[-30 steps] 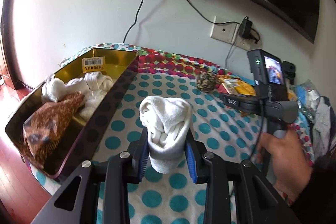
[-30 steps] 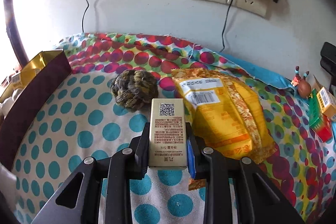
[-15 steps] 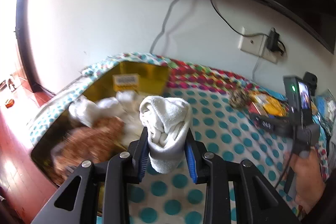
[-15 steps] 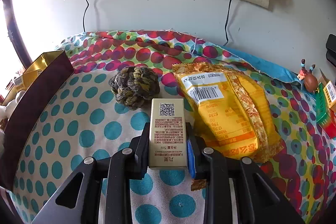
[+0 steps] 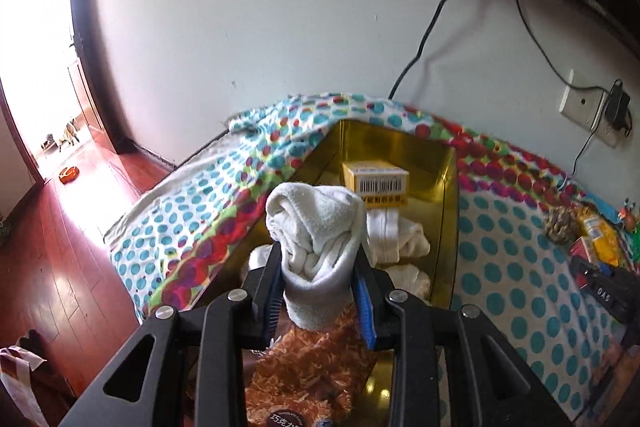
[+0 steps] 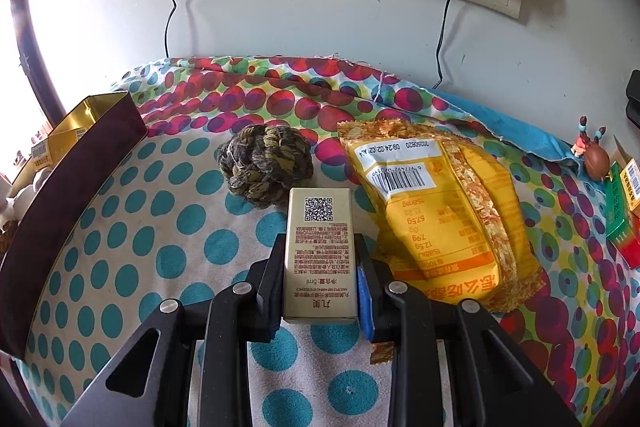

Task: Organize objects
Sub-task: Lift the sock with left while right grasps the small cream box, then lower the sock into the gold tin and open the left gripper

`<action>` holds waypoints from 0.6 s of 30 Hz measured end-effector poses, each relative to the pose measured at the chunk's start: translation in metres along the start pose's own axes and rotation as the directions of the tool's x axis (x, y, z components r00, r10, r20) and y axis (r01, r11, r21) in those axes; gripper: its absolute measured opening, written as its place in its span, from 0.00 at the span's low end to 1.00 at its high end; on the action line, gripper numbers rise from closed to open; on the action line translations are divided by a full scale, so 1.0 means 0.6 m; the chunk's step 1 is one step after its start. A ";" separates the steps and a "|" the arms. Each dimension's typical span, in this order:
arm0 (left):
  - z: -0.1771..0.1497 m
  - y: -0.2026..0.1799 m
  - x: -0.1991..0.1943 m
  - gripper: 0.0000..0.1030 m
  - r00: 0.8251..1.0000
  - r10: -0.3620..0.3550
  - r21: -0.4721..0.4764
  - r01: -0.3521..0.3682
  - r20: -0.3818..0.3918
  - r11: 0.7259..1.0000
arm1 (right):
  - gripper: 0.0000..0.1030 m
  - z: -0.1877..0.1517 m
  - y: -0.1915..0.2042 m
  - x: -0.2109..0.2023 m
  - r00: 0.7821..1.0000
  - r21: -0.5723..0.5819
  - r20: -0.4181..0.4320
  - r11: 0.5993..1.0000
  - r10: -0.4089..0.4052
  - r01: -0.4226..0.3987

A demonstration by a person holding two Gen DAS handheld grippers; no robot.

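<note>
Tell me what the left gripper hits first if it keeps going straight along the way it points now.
Probably the white rolled cloths inside the gold tin box, with the yellow barcoded carton just beyond; depth is unclear. The left gripper carries a rolled white sock.

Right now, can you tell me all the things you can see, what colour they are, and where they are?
rolled sock: one, white, held over the tin.
tin: one, gold inside, on the spotted cloth.
yellow box: one, at the tin's far end.
white bundles: several, inside the tin.
brown snack bag: one, inside the tin, near end.
gold box: one, held above the cloth.
rope ball: one, brown-green, on the cloth.
yellow packet: one, right of the ball.
toy figure: one, brown, far right.
left tongs: black, shut on the sock.
right tongs: black, shut on the gold box.
</note>
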State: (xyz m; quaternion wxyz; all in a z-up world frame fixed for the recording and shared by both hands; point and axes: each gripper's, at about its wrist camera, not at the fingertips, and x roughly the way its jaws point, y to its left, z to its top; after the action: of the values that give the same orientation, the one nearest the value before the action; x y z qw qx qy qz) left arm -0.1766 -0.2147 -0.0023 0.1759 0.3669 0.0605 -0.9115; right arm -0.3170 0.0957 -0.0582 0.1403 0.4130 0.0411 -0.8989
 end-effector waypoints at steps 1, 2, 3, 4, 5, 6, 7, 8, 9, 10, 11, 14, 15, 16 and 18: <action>-0.002 -0.004 0.002 0.31 1.000 0.000 0.007 0.000 0.000 1.000 | 0.27 0.000 0.000 0.001 1.000 0.002 -0.003 1.000 0.001 -0.001; -0.003 -0.006 0.004 0.31 1.000 0.000 0.015 0.000 -0.001 1.000 | 0.27 0.000 -0.001 0.002 1.000 0.002 -0.006 1.000 0.002 -0.002; -0.004 -0.009 0.006 0.31 1.000 0.004 0.023 -0.004 -0.004 1.000 | 0.27 0.000 -0.001 0.002 1.000 0.002 -0.009 1.000 0.003 -0.003; -0.004 -0.010 0.008 0.31 1.000 0.003 0.025 -0.003 -0.007 1.000 | 0.27 0.000 0.000 0.002 1.000 0.001 -0.009 1.000 0.003 -0.003; -0.004 -0.012 0.011 0.31 1.000 -0.002 0.026 0.003 -0.011 1.000 | 0.27 0.000 0.000 0.002 1.000 0.001 -0.007 1.000 0.002 -0.002; -0.004 -0.014 0.013 0.31 1.000 -0.003 0.029 0.003 -0.012 1.000 | 0.27 0.000 0.000 0.002 1.000 0.003 -0.007 1.000 0.001 -0.001; -0.004 -0.014 0.013 0.32 1.000 0.000 0.031 0.001 -0.010 1.000 | 0.27 -0.001 0.000 0.002 1.000 0.002 -0.007 1.000 0.001 -0.001; -0.004 -0.015 0.016 0.35 1.000 0.001 0.033 0.000 -0.012 0.999 | 0.27 -0.001 0.000 0.002 1.000 0.003 -0.007 1.000 0.001 -0.001; -0.003 -0.016 0.022 0.37 1.000 -0.003 0.037 0.004 -0.024 0.999 | 0.27 -0.001 0.000 0.002 1.000 0.003 -0.007 1.000 0.001 -0.001; -0.003 -0.017 0.027 0.41 0.999 -0.007 0.040 0.008 -0.032 0.999 | 0.27 -0.001 0.000 0.002 1.000 0.003 -0.006 1.000 0.001 -0.001; -0.003 -0.017 0.031 0.51 0.999 -0.016 0.043 0.018 -0.039 0.999 | 0.27 -0.001 0.000 0.002 1.000 0.003 -0.005 1.000 0.001 -0.001; -0.012 -0.010 0.036 0.83 0.997 -0.038 0.046 0.041 -0.074 0.998 | 0.27 -0.001 0.000 0.002 1.000 0.004 -0.006 1.000 0.003 -0.003; -0.019 -0.004 0.025 0.83 0.998 -0.049 0.039 0.051 -0.051 0.998 | 0.27 -0.001 0.000 0.003 1.000 0.006 -0.008 1.000 0.003 -0.003; -0.025 0.001 0.015 0.83 0.998 -0.054 0.035 0.055 -0.034 0.998 | 0.27 -0.002 0.001 0.002 1.000 0.004 -0.006 1.000 0.001 -0.001; -0.040 0.014 -0.013 0.83 0.998 -0.065 0.017 0.065 -0.001 0.998 | 0.27 -0.002 0.001 0.001 1.000 0.003 -0.003 1.000 0.001 -0.001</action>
State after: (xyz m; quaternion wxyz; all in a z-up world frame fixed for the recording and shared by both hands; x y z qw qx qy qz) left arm -0.1529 -0.2145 -0.0144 0.1431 0.3667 0.0646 -0.9170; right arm -0.3165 0.0953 -0.0597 0.1400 0.4147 0.0399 -0.8982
